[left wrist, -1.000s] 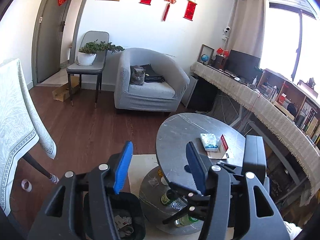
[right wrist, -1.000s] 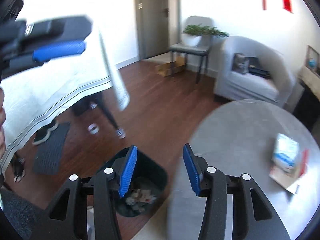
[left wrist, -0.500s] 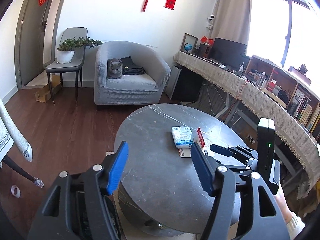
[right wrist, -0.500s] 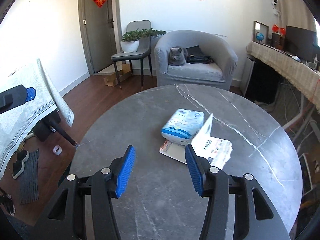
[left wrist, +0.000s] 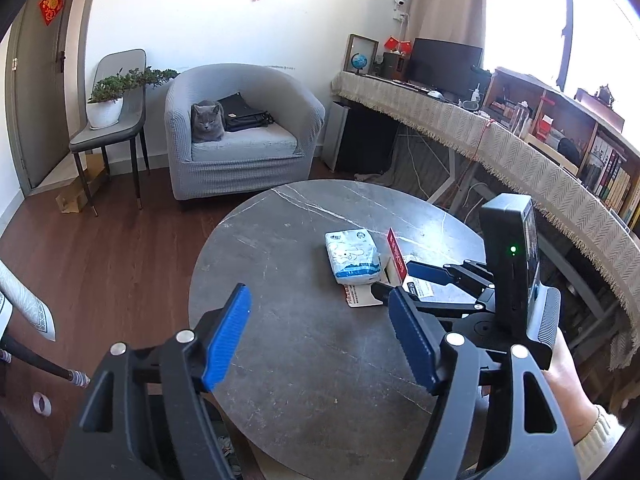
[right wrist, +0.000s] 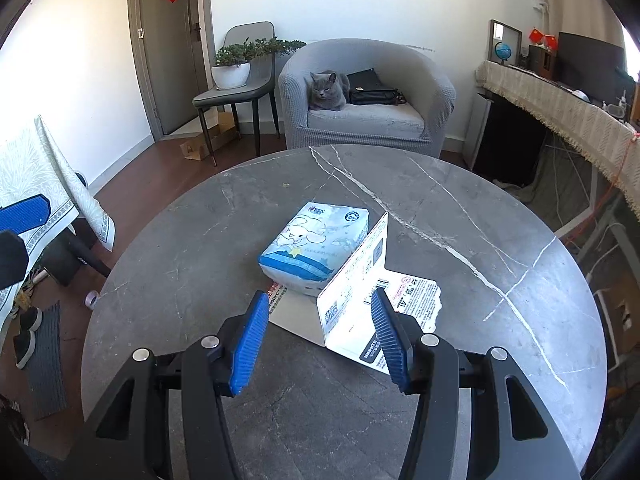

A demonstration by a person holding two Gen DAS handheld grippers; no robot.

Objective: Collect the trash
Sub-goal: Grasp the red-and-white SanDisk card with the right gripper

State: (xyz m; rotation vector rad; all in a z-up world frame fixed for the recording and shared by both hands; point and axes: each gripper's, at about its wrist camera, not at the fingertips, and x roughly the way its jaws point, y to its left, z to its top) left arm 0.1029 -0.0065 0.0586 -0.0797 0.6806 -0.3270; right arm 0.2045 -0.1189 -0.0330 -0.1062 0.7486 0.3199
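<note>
Both hand-held grippers hover wide open and empty above the round bench [right wrist: 240,400].

The left hand-held gripper [left wrist: 320,340] is well short of the tissue pack [right wrist: 316,246]; just ahead of the right hand-held gripper [right wrist: 318,336], the folded card wrapper [right wrist: 360,304] touches that pack.

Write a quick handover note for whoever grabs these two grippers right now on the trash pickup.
Left gripper: open, empty, held above the near edge of the round table.
Right gripper: open, empty, aimed at the torn cardboard packaging, not yet touching it.
The tissue pack sits on one flap of that packaging, mid-table.
Done: nothing gripped at this moment.
Left: probably lift the packaging clear of the pack and bin it; the bin is not clearly visible now.
</note>
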